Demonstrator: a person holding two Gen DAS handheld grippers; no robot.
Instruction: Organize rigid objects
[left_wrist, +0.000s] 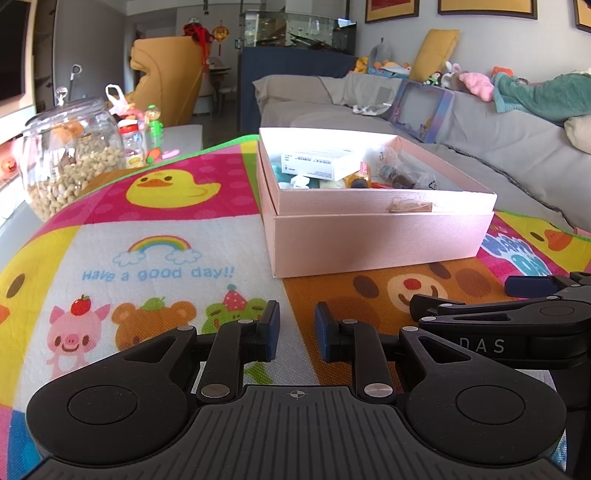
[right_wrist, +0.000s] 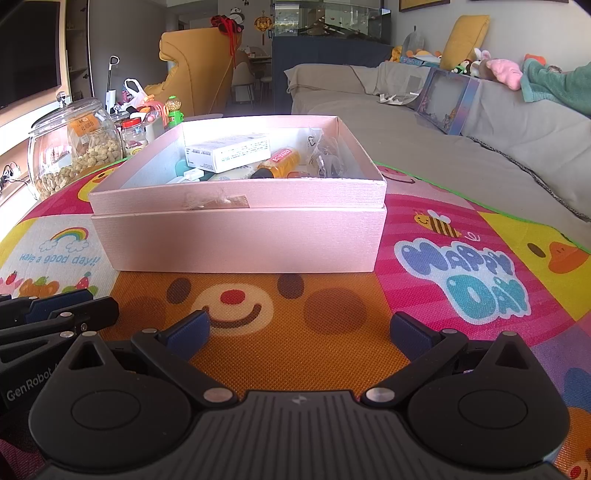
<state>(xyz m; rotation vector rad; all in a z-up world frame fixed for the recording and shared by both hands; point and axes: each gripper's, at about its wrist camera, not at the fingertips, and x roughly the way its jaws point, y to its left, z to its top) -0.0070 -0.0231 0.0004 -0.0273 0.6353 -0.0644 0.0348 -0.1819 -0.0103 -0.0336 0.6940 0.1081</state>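
Both grippers idle before pink box (right_wrist: 236, 236)

Left gripper (left_wrist: 296, 334) narrow and empty, right gripper (right_wrist: 300, 334) wide and empty; box at 12 o'clock may slide when entered.

Both cameras sit low over a colourful mat (left_wrist: 155, 258), each behind its own gripper, and look forward and a little downward. The left view faces the pink box (left_wrist: 376, 240) from its left corner; the right view faces its long side, near. Both share the box, a glass jar (right_wrist: 74, 147) and the grey sofa (right_wrist: 480, 147).
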